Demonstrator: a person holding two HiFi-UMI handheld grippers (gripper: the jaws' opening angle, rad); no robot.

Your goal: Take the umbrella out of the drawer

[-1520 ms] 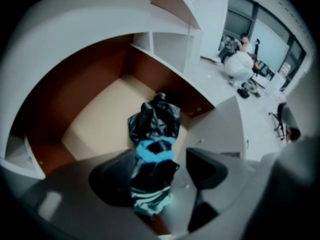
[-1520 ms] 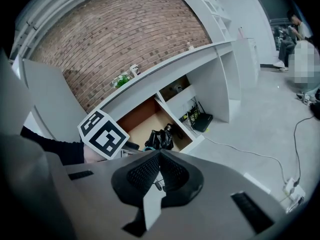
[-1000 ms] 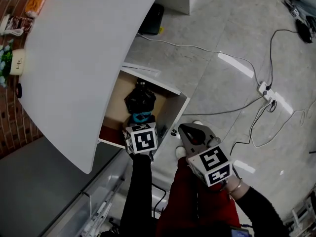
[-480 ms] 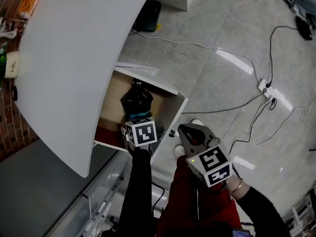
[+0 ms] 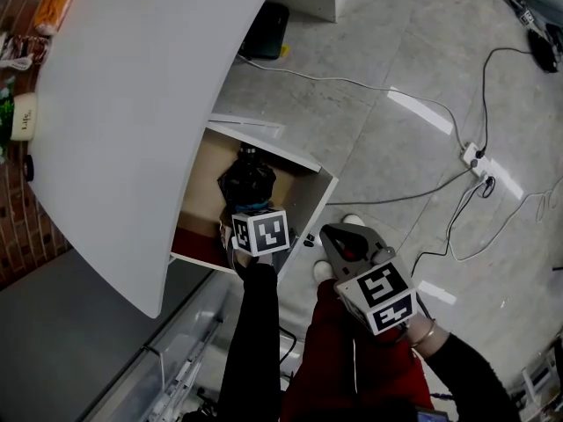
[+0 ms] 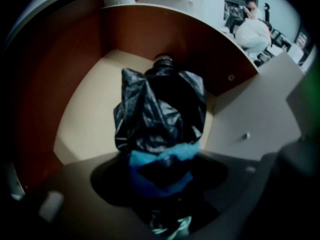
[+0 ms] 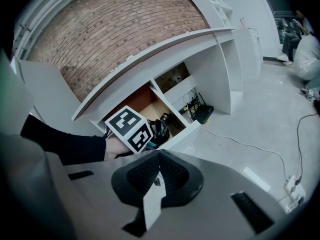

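A folded black umbrella [image 5: 247, 183] with a blue band lies in the open wooden drawer [image 5: 303, 202] under the white counter. My left gripper [image 5: 251, 211] reaches into the drawer from the near side and is shut on the umbrella's near end. In the left gripper view the umbrella [image 6: 160, 109] fills the centre, its blue band pinched by the left gripper [image 6: 161, 184]. My right gripper [image 5: 337, 236] hangs outside the drawer to its right, shut and holding nothing. In the right gripper view the right gripper [image 7: 159, 156] points toward the drawer [image 7: 185, 126] and the umbrella [image 7: 160, 128].
The white countertop [image 5: 141, 104] overhangs the drawer's left part. Cables and a power strip [image 5: 473, 160] lie on the tiled floor to the right. A black box [image 5: 268, 32] sits on the floor beyond the drawer. A mug [image 5: 22, 117] stands at the far left.
The left gripper's marker cube has turned and shifted slightly right while staying on the umbrella. The umbrella is still inside the drawer. The right gripper has barely moved.
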